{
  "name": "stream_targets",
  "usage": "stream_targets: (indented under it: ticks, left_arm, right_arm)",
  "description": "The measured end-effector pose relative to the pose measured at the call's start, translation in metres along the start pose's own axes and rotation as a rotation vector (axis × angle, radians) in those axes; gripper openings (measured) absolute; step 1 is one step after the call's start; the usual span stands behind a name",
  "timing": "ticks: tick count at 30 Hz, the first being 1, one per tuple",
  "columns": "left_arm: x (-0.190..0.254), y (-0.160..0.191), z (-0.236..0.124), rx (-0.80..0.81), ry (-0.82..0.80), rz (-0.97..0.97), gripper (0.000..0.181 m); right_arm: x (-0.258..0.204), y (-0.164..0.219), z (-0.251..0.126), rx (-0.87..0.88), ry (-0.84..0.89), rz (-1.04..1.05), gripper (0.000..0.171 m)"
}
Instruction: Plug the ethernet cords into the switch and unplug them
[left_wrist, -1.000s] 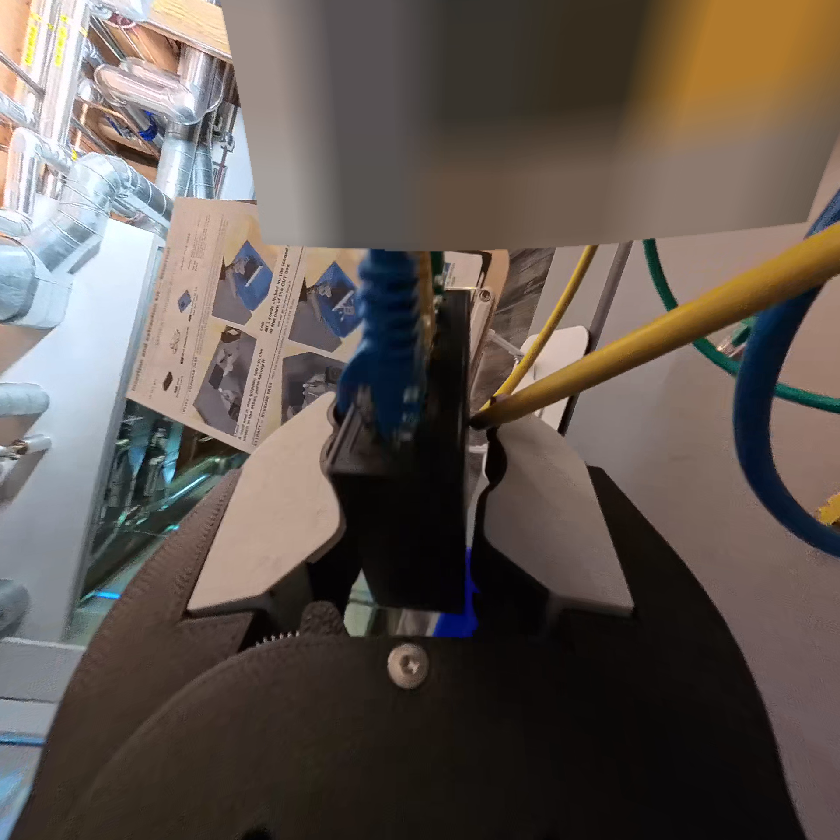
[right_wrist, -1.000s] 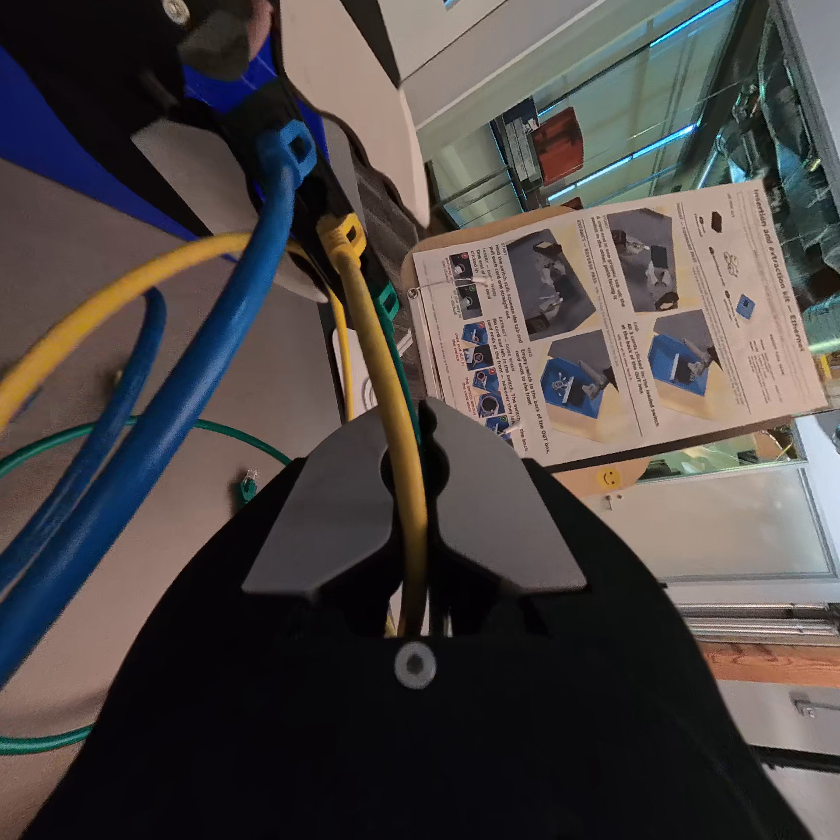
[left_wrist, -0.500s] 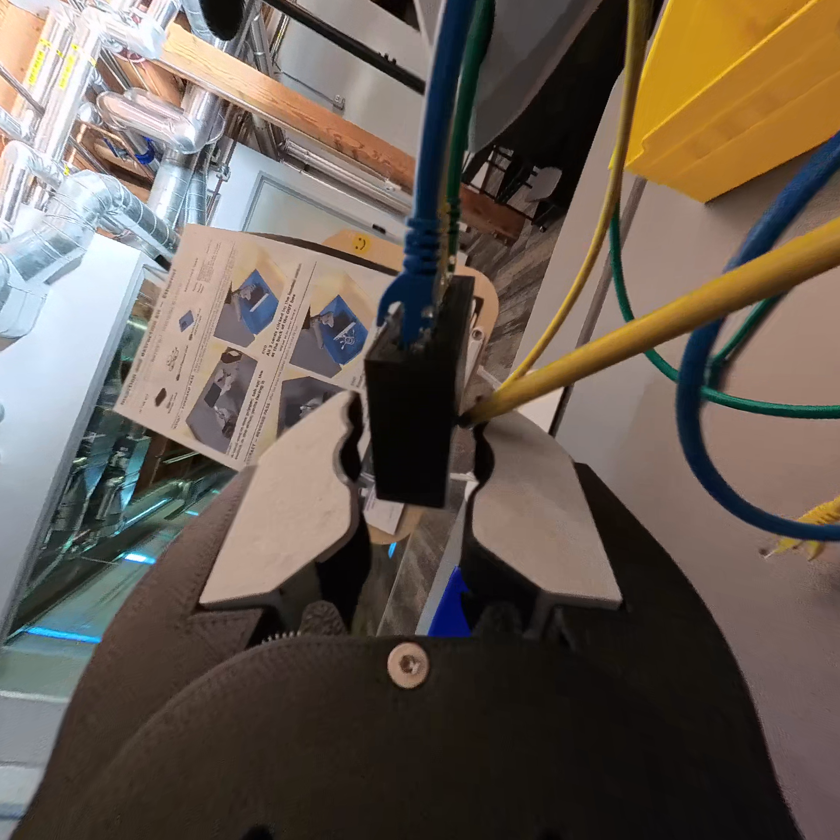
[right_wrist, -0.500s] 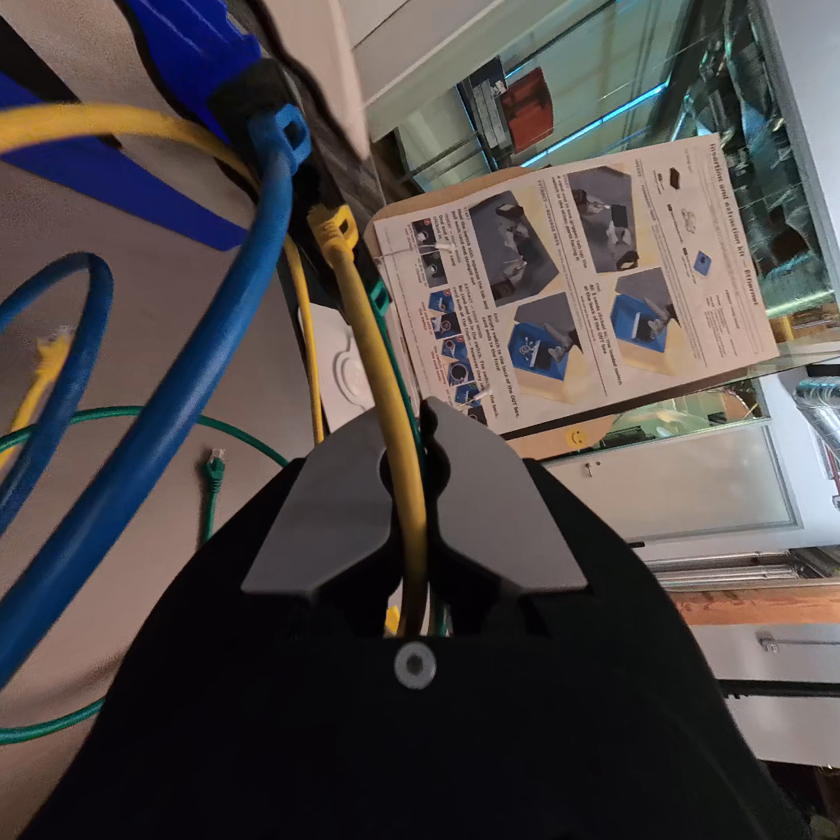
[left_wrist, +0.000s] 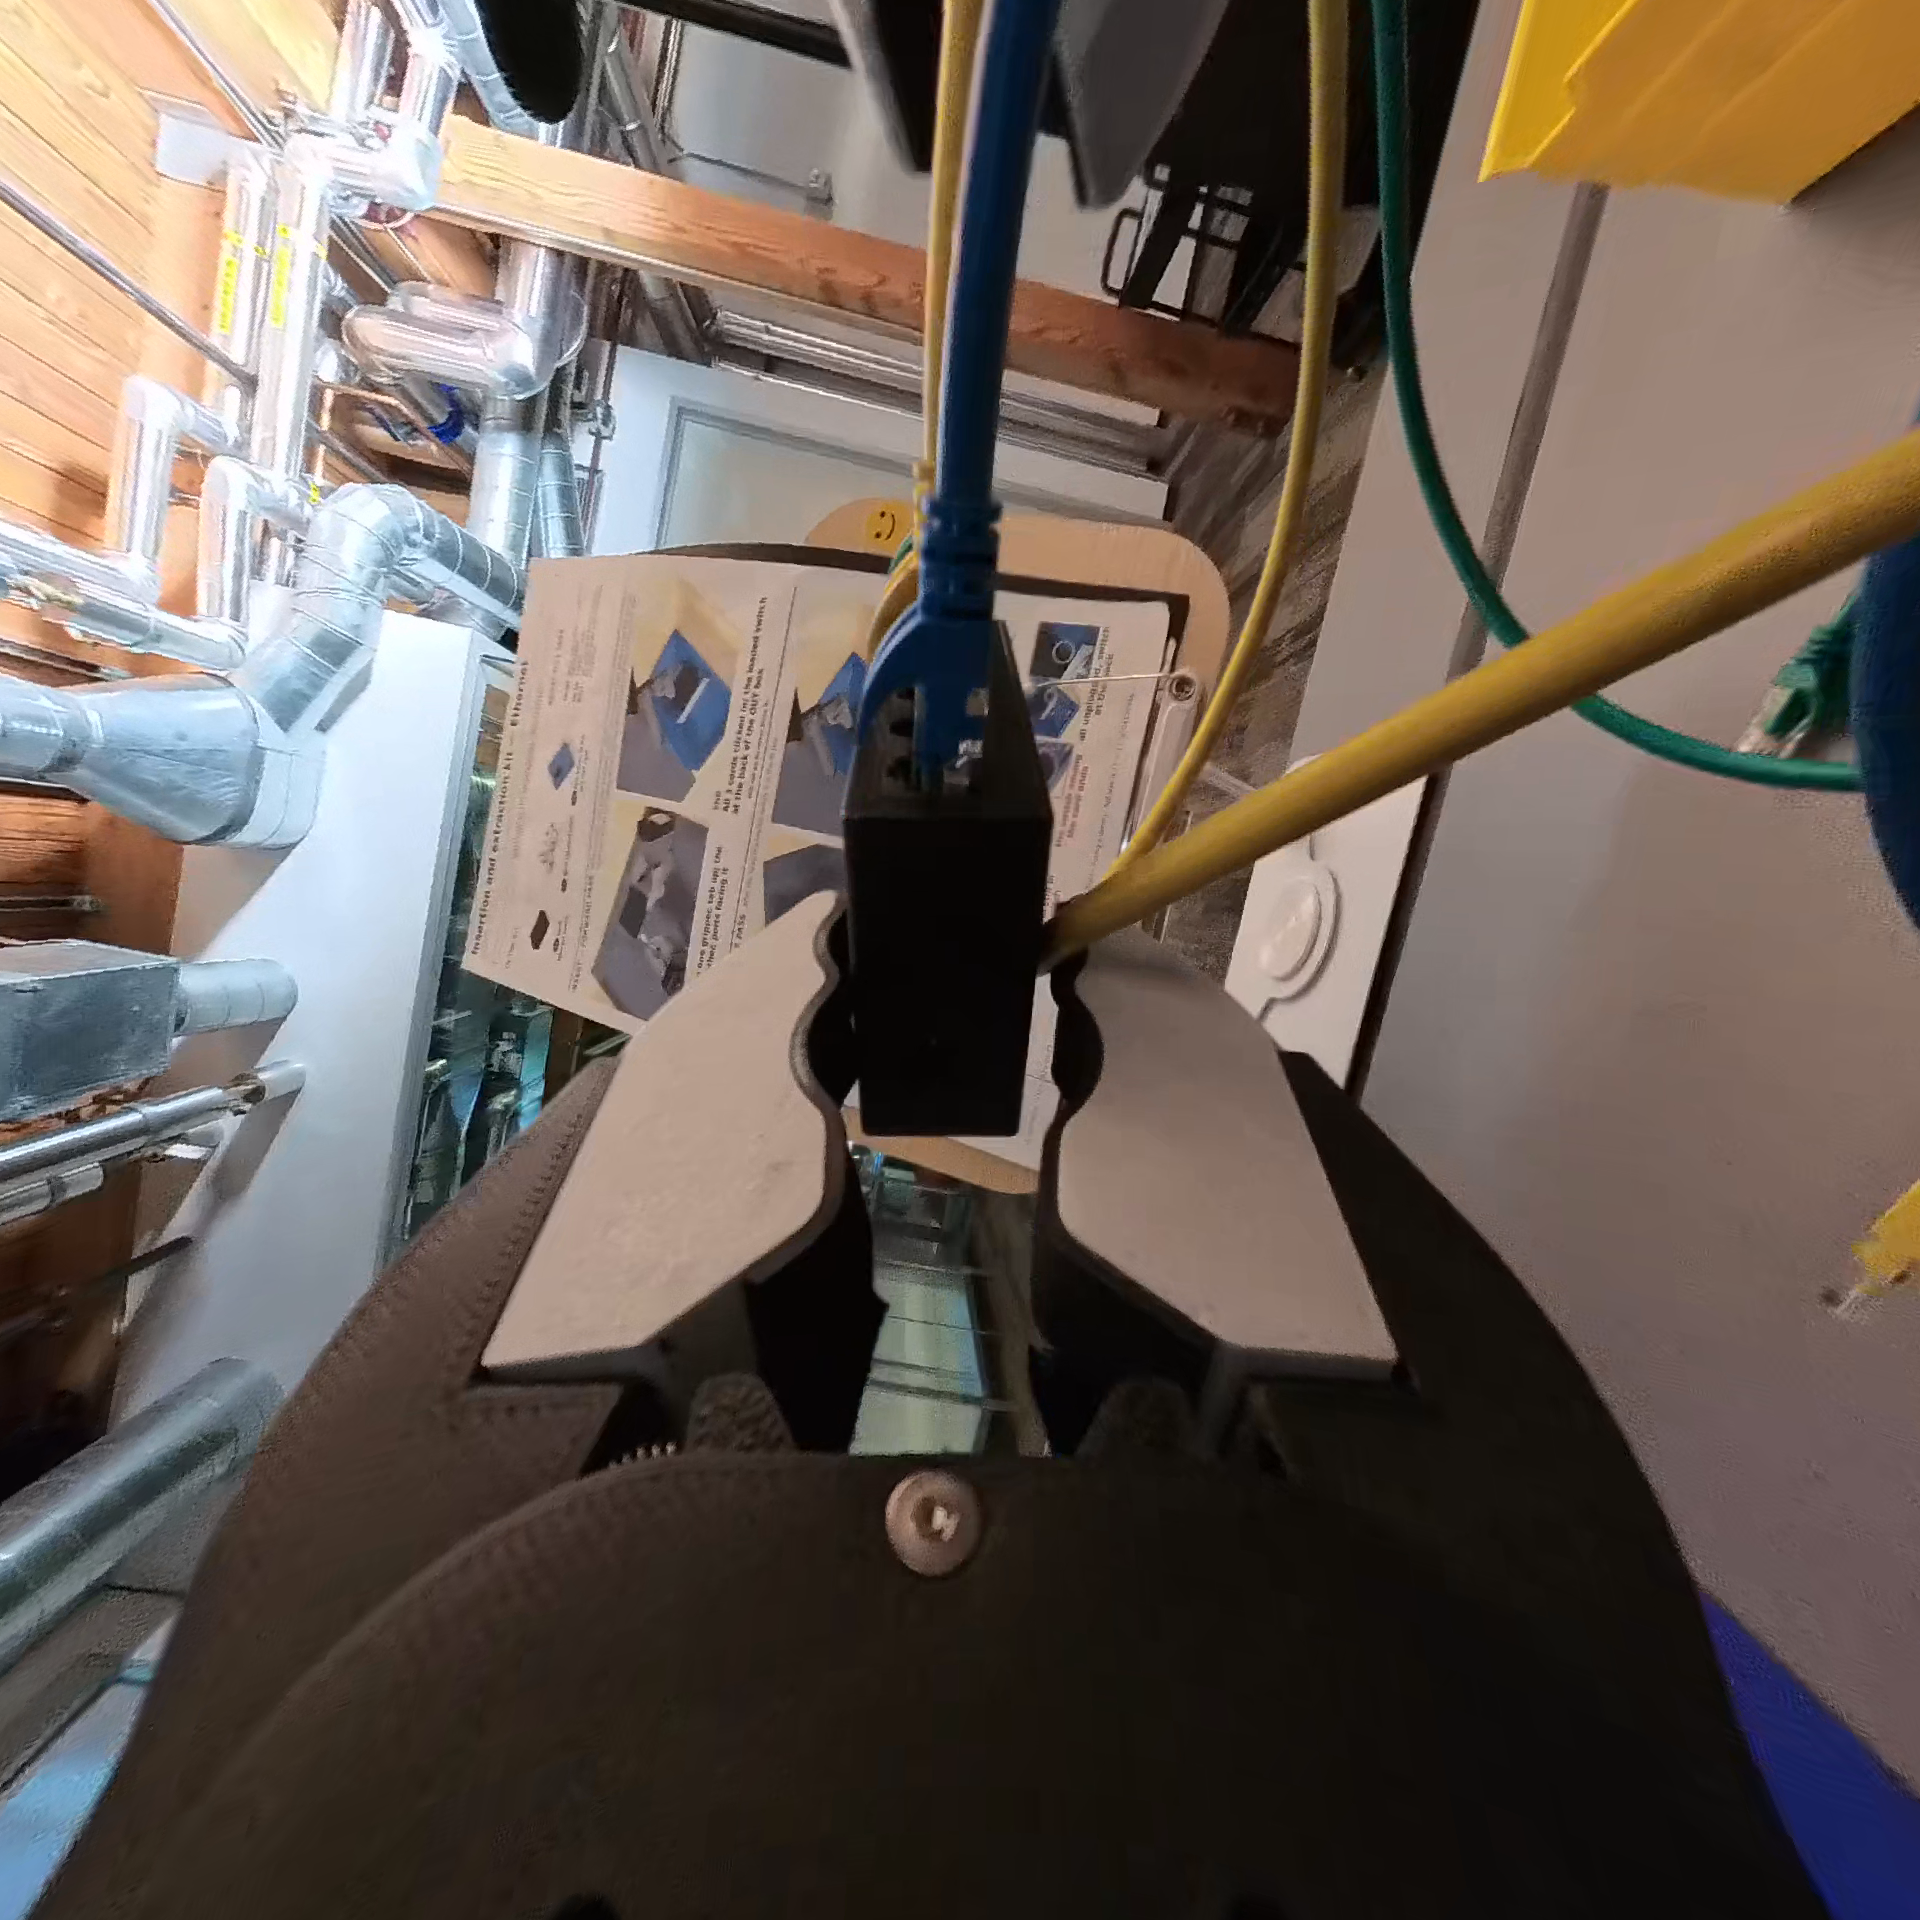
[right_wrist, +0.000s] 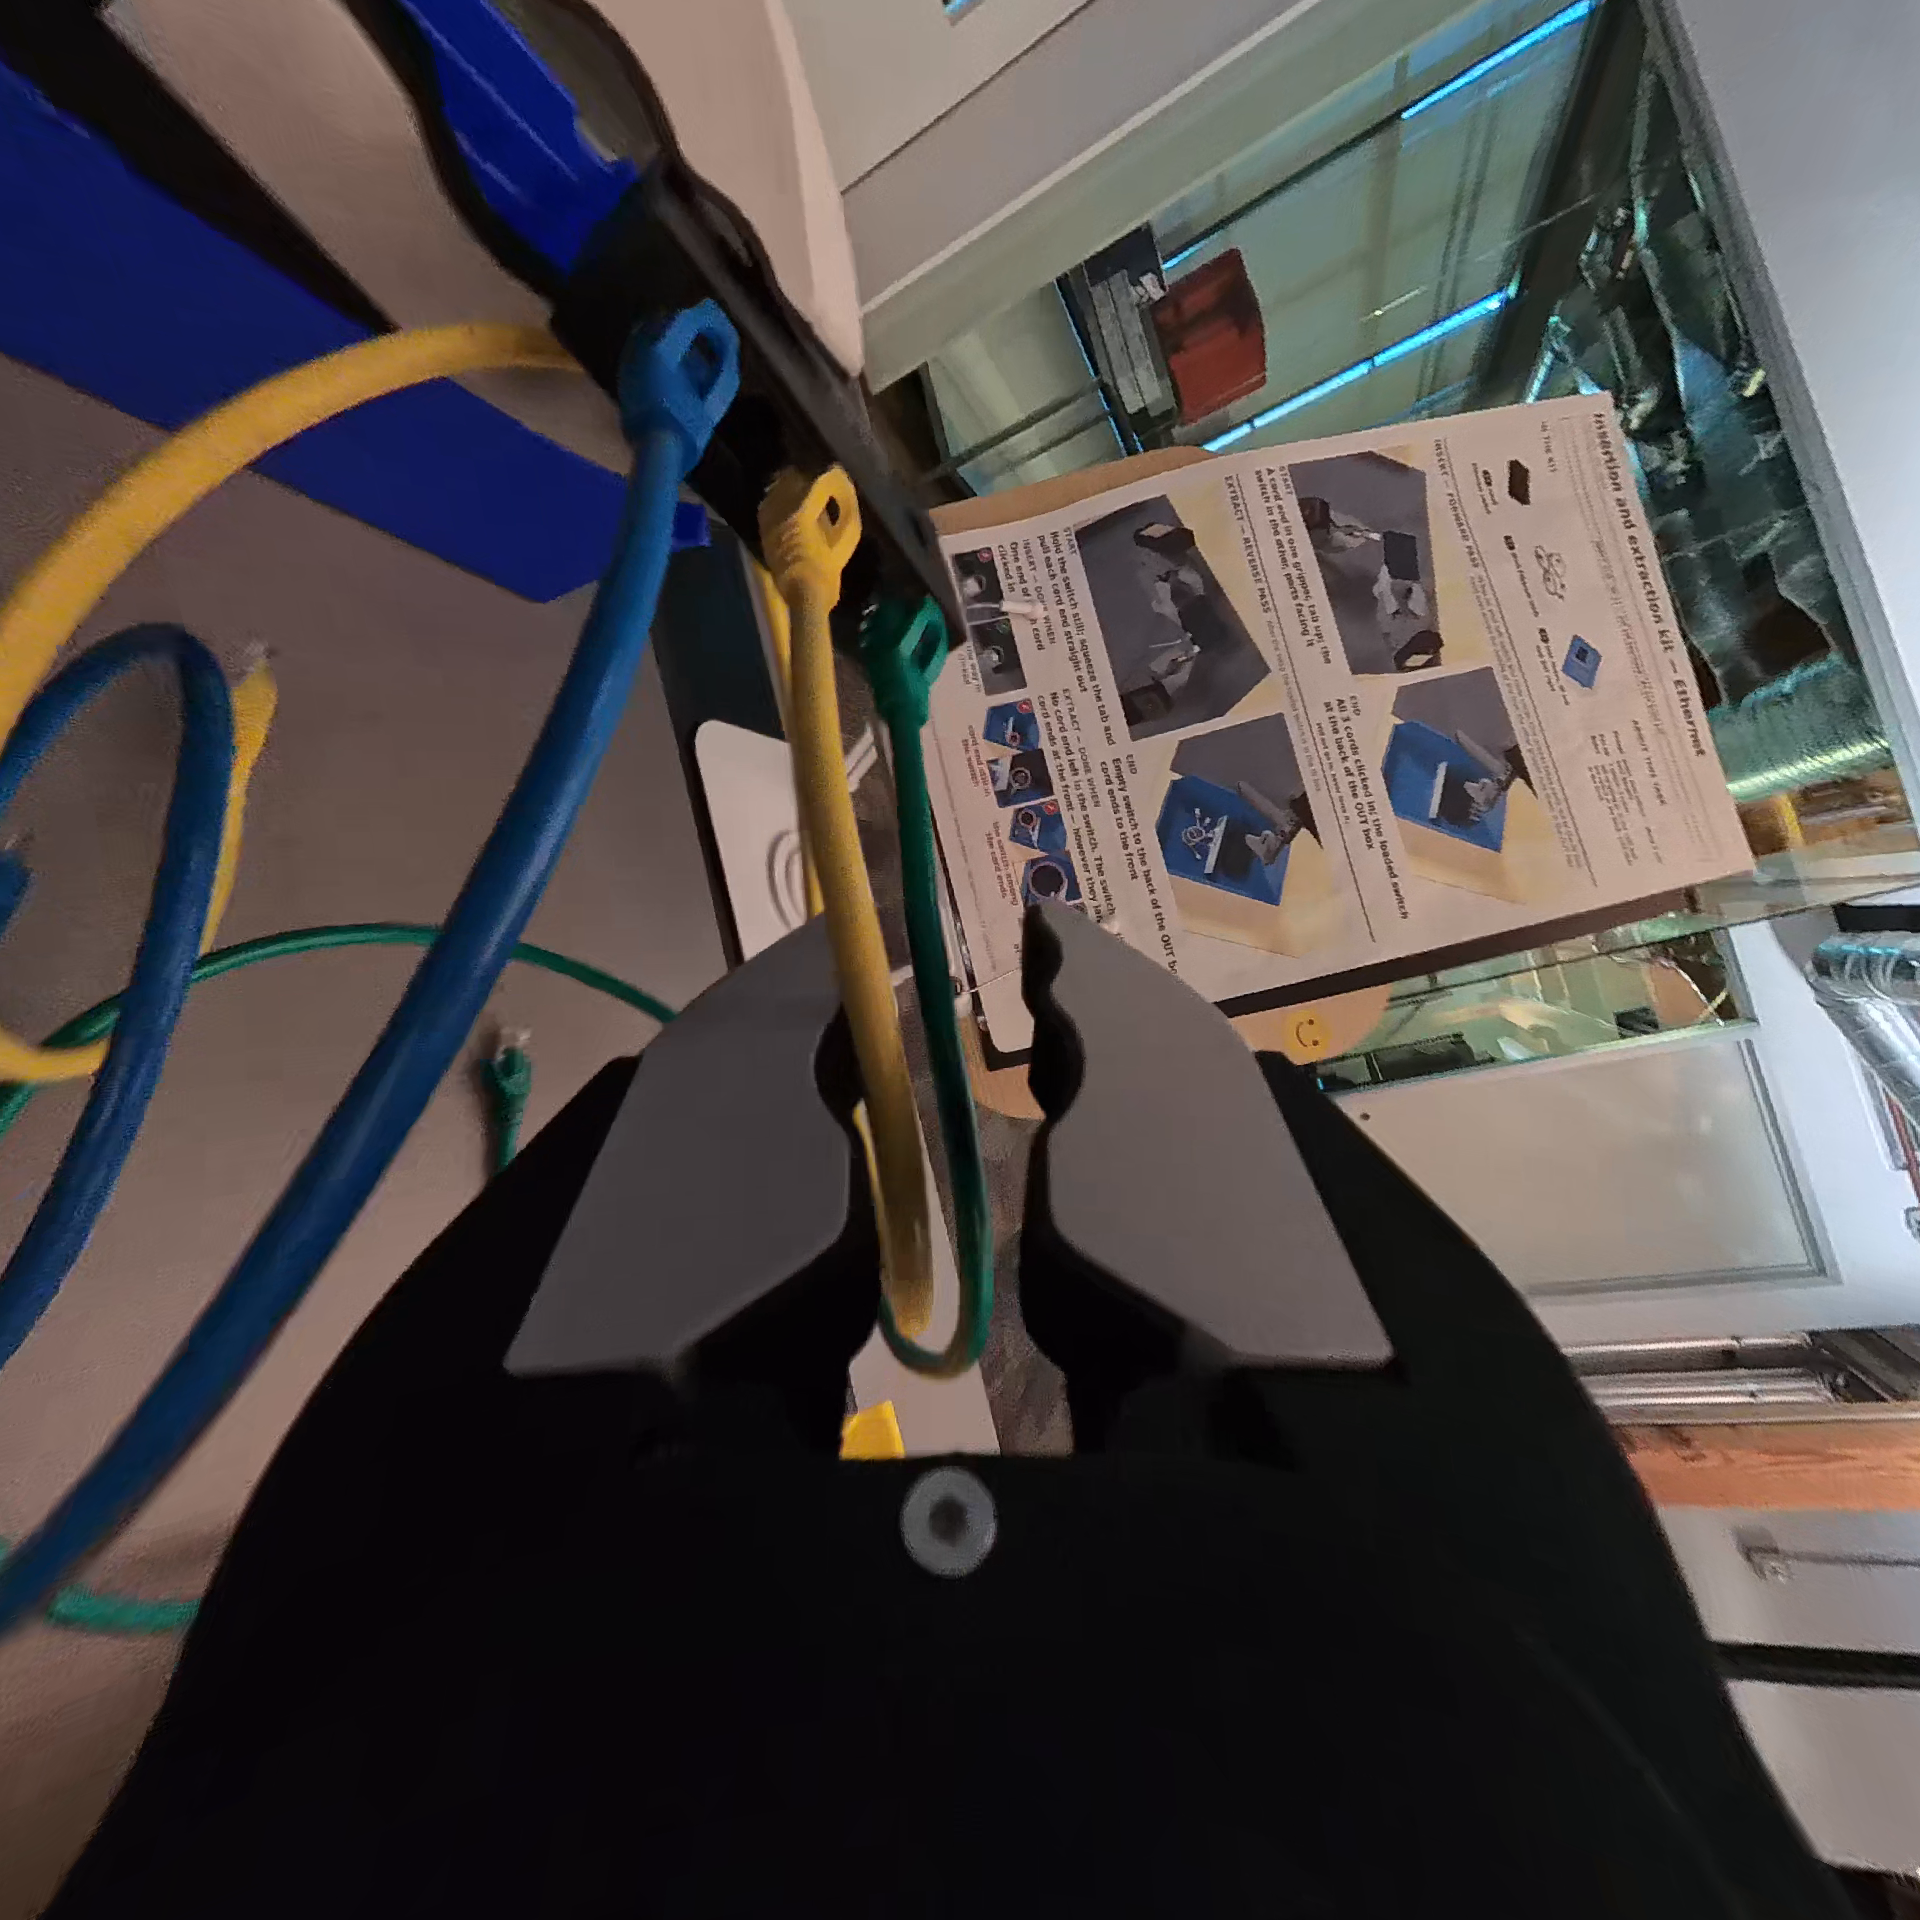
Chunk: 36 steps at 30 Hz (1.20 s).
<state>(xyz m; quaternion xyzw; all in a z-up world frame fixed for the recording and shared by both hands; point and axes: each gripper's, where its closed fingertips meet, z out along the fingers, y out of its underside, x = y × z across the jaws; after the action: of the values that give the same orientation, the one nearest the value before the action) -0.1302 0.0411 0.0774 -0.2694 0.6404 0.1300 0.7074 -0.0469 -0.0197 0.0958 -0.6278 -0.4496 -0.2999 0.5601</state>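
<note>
My left gripper (left_wrist: 940, 925) is shut on the black switch (left_wrist: 940, 997) and holds it upright between its fingers. A blue cord (left_wrist: 971, 364) is plugged into the switch's top face. A thick yellow cord (left_wrist: 1455, 707) runs past the right fingertip. In the right wrist view the switch (right_wrist: 790, 384) sits at upper left with a blue plug (right_wrist: 675, 374), a yellow plug (right_wrist: 805, 530) and a green plug (right_wrist: 904, 644) in its ports. My right gripper (right_wrist: 930, 925) is open. The yellow cord (right_wrist: 842, 831) and green cord (right_wrist: 920, 831) hang loosely between its fingers.
An instruction sheet on a clipboard (right_wrist: 1351, 707) stands behind the switch; it also shows in the left wrist view (left_wrist: 675, 779). A blue box (right_wrist: 208, 343) lies at upper left and a yellow bin (left_wrist: 1714, 94) at upper right. Loose cord ends (right_wrist: 506, 1081) lie on the grey table (left_wrist: 1662, 1039). Spacing between my two grippers at the tips: around 11 cm.
My right gripper has opened and let go of the yellow cord, and has drawn back from the switch. My left gripper still holds the switch, now farther out toward its fingertips.
</note>
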Motion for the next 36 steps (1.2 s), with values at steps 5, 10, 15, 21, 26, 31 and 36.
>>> stream_targets:
  ticks: [5, 10, 15, 21, 26, 31, 36]
  left_arm:
    - [-0.011, 0.008, -0.002, -0.003, -0.01, -0.086, 0.033]
    - [-0.023, 0.006, -0.007, 0.044, 0.015, -0.266, 0.034]
    - [-0.034, 0.01, -0.009, 0.066, 0.05, -0.448, 0.034]
    - [-0.045, 0.006, -0.016, 0.133, 0.065, -0.568, 0.034]
    - [-0.042, 0.006, -0.019, 0.092, -0.017, -0.329, 0.034]
    - [-0.022, -0.01, -0.016, 0.098, 0.005, -0.165, 0.034]
    - [-0.006, -0.005, -0.005, 0.007, 0.034, -0.073, 0.034]
  right_arm:
    - [0.012, -0.009, -0.022, 0.089, 0.002, 0.065, 0.028]
    - [0.022, -0.048, -0.049, 0.272, 0.009, 0.173, 0.024]
    - [0.053, -0.079, -0.087, 0.352, 0.206, 0.231, 0.02]
    - [0.043, -0.114, -0.115, 0.517, 0.124, 0.283, 0.019]
    - [0.016, -0.12, -0.104, 0.497, 0.023, 0.147, 0.019]
    - [0.017, -0.088, -0.077, 0.364, 0.1, -0.022, 0.015]
    - [0.0, -0.094, -0.063, 0.417, -0.05, 0.082, 0.018]
